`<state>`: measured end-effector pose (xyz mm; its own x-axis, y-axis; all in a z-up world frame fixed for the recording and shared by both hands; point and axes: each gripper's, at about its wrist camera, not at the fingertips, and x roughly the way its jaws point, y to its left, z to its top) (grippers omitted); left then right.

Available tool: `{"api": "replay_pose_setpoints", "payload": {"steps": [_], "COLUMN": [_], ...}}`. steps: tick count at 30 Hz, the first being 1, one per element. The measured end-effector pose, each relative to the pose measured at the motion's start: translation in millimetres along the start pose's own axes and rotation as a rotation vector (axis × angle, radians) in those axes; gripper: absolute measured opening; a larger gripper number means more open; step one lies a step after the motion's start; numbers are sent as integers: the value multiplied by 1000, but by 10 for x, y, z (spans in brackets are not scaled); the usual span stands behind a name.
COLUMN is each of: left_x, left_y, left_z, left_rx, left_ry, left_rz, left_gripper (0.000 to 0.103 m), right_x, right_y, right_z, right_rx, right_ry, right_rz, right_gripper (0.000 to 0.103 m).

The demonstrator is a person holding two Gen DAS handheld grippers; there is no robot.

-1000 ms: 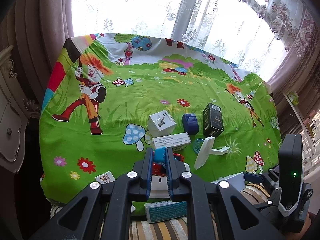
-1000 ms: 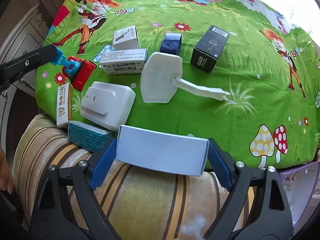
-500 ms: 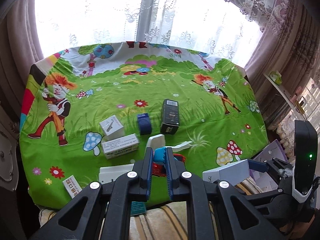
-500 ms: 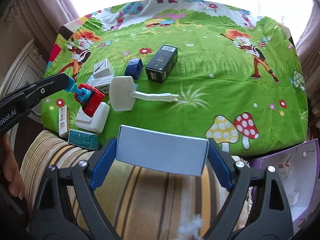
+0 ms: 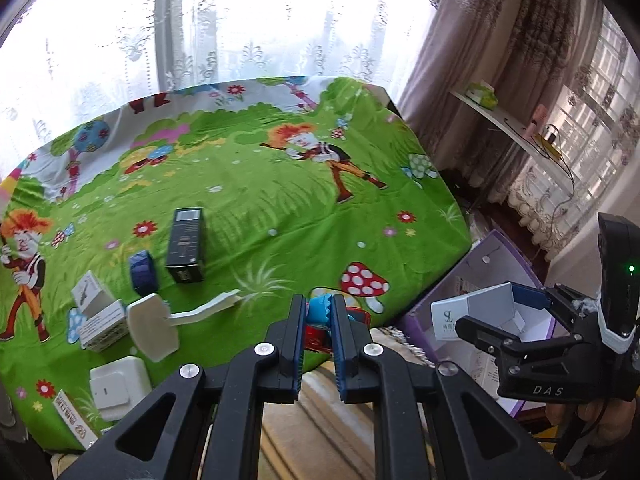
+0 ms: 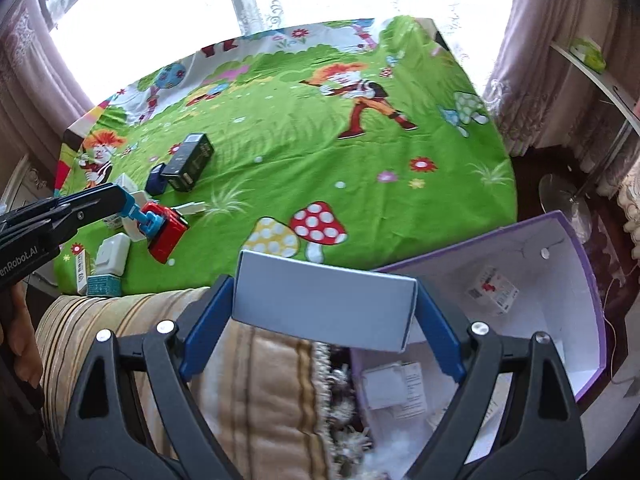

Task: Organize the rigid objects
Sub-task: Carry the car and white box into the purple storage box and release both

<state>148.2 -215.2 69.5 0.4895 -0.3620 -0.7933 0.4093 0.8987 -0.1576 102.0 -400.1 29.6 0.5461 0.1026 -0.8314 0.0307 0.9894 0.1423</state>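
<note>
Both loads have been swung from the desk (image 6: 460, 184) toward the bin (image 6: 576, 264): right tongs (image 6: 324, 312) gripping a carton (image 6: 320, 304), left tongs (image 5: 319, 328) clamping a toy (image 6: 166, 234); dropping is judged next.

Red toy truck (image 5: 320, 336) mostly hidden behind left gripper (image 5: 319, 312) in left wrist view. Print on small cartons in purple box (image 6: 576, 248) too small to read. Yellow-and-white carton (image 5: 74, 420) cut by surface edge.

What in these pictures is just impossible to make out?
- Red and blue toy: left wrist view, mostly hidden between the left hand-held gripper fingers.
- Purple box contents: right wrist view, partly covered by the pale blue box that the right hand-held gripper holds.
- Printing on the small cartons: too small.
</note>
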Motion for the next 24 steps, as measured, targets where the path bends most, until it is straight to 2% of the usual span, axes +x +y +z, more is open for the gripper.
{"api": "replay_pose_setpoints", "payload": {"steps": [7, 13, 19, 24], "left_x": [340, 640, 978, 1273], "left_y": [-735, -1341, -1864, -2192], "left_z": [51, 40, -24, -94], "left_rx": [127, 251, 376, 442], "left_ry": [79, 144, 222, 295], "left_rz": [-88, -136, -163, -172], "left_gripper": [13, 13, 13, 13], "right_x": [-145, -189, -200, -206], "right_y": [-696, -1212, -1587, -1820], "right_z": [-184, -331, -480, -584], "right_rx": [86, 165, 235, 270], "right_ry": [-25, -32, -27, -25], "right_rz": [-96, -159, -189, -237], "right_gripper": [90, 90, 90, 90]}}
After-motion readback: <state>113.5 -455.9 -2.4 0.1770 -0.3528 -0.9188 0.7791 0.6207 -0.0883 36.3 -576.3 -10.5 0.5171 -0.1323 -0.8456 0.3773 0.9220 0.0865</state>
